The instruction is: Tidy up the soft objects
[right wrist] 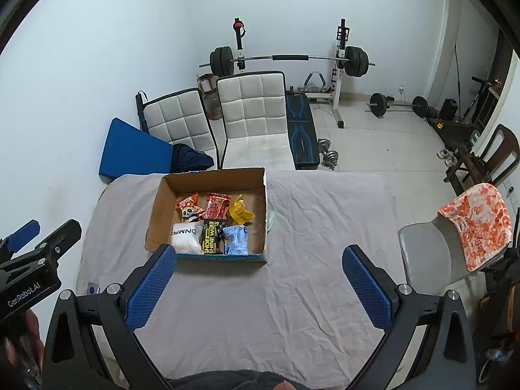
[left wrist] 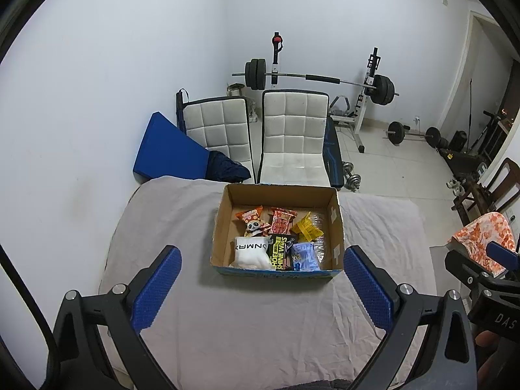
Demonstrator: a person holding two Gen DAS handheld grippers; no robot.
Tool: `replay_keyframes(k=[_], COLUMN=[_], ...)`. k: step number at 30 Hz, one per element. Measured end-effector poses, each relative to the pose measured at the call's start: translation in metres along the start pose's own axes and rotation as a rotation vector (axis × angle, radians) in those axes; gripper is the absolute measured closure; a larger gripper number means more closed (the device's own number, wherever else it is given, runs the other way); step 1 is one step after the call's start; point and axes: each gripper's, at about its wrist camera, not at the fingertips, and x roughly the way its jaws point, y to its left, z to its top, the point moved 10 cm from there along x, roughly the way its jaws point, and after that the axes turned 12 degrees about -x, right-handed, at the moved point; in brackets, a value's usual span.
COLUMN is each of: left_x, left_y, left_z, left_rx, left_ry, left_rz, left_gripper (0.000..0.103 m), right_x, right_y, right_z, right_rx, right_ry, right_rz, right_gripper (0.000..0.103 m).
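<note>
Packets point(left wrist: 276, 240) in box point(left wrist: 224, 208), ahead of empty spread tools point(left wrist: 261, 289).

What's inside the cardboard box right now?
Cardboard box: white pouch, black wipes pack, blue packet, yellow packet, two orange-red snack packs, clear plastic. Anything beneath them is hidden.

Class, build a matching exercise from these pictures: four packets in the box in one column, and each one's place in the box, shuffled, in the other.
Things:
1. white pouch
2. yellow packet
3. panda packet
4. blue packet

Places in the cardboard box:
A. far row, left
B. near row, right
C. near row, left
D. far row, right

Pairs: 1-C, 2-D, 3-A, 4-B
</note>
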Motion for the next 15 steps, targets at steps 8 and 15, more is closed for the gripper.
replay_keyframes(k=[8,15], left_x=[0.006,0.01], left_y=[0.004,0.01], left_z=[-0.005,-0.012], left_rx=[-0.006,-0.007], left_ry=[0.027,0.042], left_rz=[0.009,0.011], left_gripper=[0.001,0.001], right_x=[0.01,0.017], right_y=[0.002,0.007], right_z=[-0.004,-0.007], right_rx=[-0.013,-0.025], right_ry=[0.025,0.037], right_rz=[0.001,0.0], right_gripper=[0.0,0.0])
